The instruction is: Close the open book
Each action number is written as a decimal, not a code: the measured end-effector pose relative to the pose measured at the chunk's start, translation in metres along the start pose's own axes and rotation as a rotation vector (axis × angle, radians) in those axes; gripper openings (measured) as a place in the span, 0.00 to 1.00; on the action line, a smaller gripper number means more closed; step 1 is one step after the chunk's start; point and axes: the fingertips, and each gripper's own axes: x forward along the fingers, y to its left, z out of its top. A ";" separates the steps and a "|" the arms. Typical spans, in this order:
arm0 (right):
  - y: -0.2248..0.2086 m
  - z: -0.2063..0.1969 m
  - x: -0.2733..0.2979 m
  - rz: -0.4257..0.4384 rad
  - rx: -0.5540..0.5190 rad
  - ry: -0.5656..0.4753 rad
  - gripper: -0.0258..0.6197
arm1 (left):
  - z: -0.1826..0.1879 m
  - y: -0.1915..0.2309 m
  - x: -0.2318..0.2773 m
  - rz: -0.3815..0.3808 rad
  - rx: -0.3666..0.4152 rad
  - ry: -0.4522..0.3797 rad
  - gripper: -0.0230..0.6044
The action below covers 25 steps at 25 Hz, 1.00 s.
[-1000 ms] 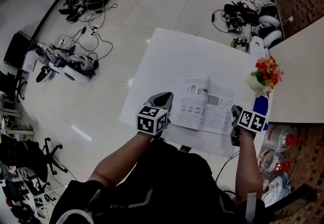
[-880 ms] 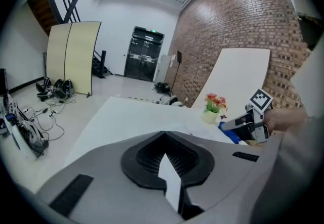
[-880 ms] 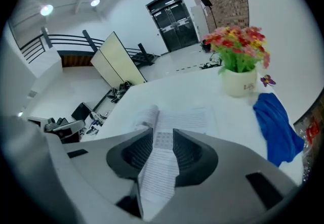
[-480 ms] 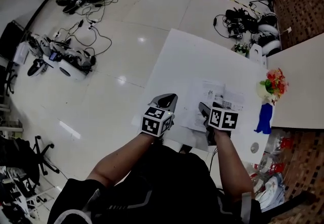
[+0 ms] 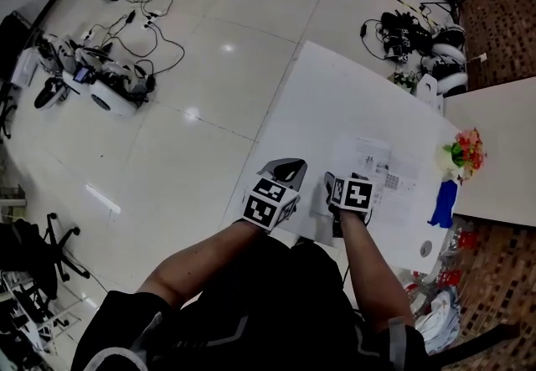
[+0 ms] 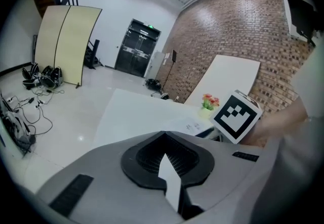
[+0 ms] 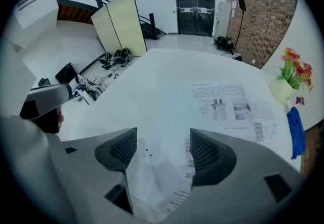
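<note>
Book: thin open book [image 5: 387, 178] with white pages of black print and small diagrams lies flat on the large white rectangular table [image 5: 335, 93], toward its near right part, and a printed page still faces up.
Right claw: the grey two-jaw right gripper [image 7: 162, 144] hangs steeply over the book's near left part. Its jaws are spread wide and a loose white leaf lies below the gap, with neither pad pressing on it.
Left claw: the grey left gripper [image 5: 284, 168] is just beside the right one, off the book's left edge. Its tips are pressed together and I can make out nothing pinched.
Progress: a leaf appears to have been carried across and let go, but print is still exposed, so the book looks unclosed.
Left to do: probably bring the remaining pages or cover over and press them flat.
Change: a second ago both pages were spread and the right gripper sat at the book's right edge. It has since crossed to the left side, and its jaws have just been opening over the leaf. The left gripper has shifted only a little.
</note>
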 end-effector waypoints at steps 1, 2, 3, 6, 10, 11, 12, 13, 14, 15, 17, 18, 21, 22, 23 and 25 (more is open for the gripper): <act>0.002 -0.001 0.003 -0.009 0.008 0.009 0.47 | 0.000 0.003 -0.001 -0.007 -0.001 0.002 0.03; 0.004 -0.002 0.005 -0.018 0.014 0.017 0.47 | -0.001 0.005 -0.001 -0.014 0.000 0.007 0.03; 0.006 -0.004 0.006 -0.026 0.020 0.023 0.47 | -0.004 0.008 0.000 -0.020 0.002 0.015 0.03; 0.011 -0.008 0.010 -0.036 0.036 0.041 0.47 | -0.015 0.016 0.007 -0.025 -0.007 0.055 0.03; 0.014 -0.015 0.019 -0.054 0.016 0.085 0.47 | -0.018 0.018 0.014 -0.041 -0.030 0.070 0.03; 0.012 -0.015 0.022 -0.068 0.014 0.091 0.47 | -0.017 0.018 0.015 -0.043 -0.028 0.067 0.03; 0.008 -0.015 0.024 -0.085 0.017 0.092 0.47 | -0.016 0.018 0.015 -0.045 -0.026 0.065 0.03; 0.005 -0.015 0.026 -0.101 0.023 0.091 0.47 | -0.015 0.018 0.016 -0.046 -0.023 0.064 0.03; 0.002 -0.016 0.027 -0.111 0.028 0.090 0.47 | -0.016 0.019 0.015 -0.047 -0.022 0.064 0.03; 0.001 -0.016 0.028 -0.112 0.033 0.093 0.47 | -0.016 0.019 0.015 -0.047 -0.021 0.064 0.03; 0.001 -0.016 0.030 -0.100 0.038 0.106 0.47 | -0.016 0.021 0.015 -0.047 -0.021 0.063 0.03; 0.002 -0.016 0.030 -0.090 0.036 0.115 0.47 | -0.017 0.022 0.014 -0.047 -0.021 0.065 0.03; 0.004 -0.015 0.031 -0.063 0.021 0.138 0.47 | -0.020 0.022 0.013 -0.055 -0.023 0.073 0.03; 0.004 -0.015 0.031 -0.058 0.019 0.144 0.47 | -0.021 0.021 0.013 -0.061 -0.023 0.076 0.03; 0.004 -0.015 0.031 -0.054 0.017 0.148 0.47 | -0.023 0.021 0.014 -0.065 -0.023 0.078 0.03; 0.004 -0.014 0.031 -0.043 0.010 0.150 0.46 | -0.026 0.019 0.015 -0.071 -0.028 0.082 0.03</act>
